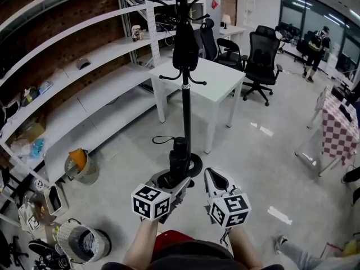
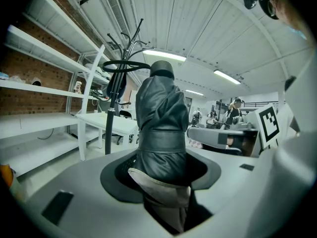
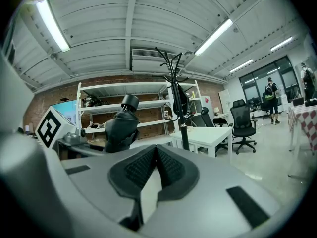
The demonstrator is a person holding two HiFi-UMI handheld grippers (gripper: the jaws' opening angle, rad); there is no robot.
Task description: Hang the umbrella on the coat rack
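Observation:
A folded black umbrella [image 1: 179,156] stands upright in my left gripper [image 1: 171,181], which is shut on its lower part. Its thin wrist strap [image 1: 162,140] loops out to the left. In the left gripper view the umbrella [image 2: 159,128] fills the middle between the pads, with the strap loop [image 2: 126,66] above. The black coat rack [image 1: 186,106] stands just beyond, its hooks high up and a dark item [image 1: 185,46] hanging on it. My right gripper [image 1: 214,180] is beside the left one, shut and empty; its pads [image 3: 168,168] meet, and the umbrella [image 3: 121,128] shows to its left.
A white table [image 1: 219,80] stands right behind the rack, with black office chairs [image 1: 261,61] beyond. White shelving [image 1: 84,89] runs along the left wall; bins [image 1: 81,167] sit on the floor below. A checked tablecloth [image 1: 340,128] is at right. A person [image 1: 315,49] stands far back.

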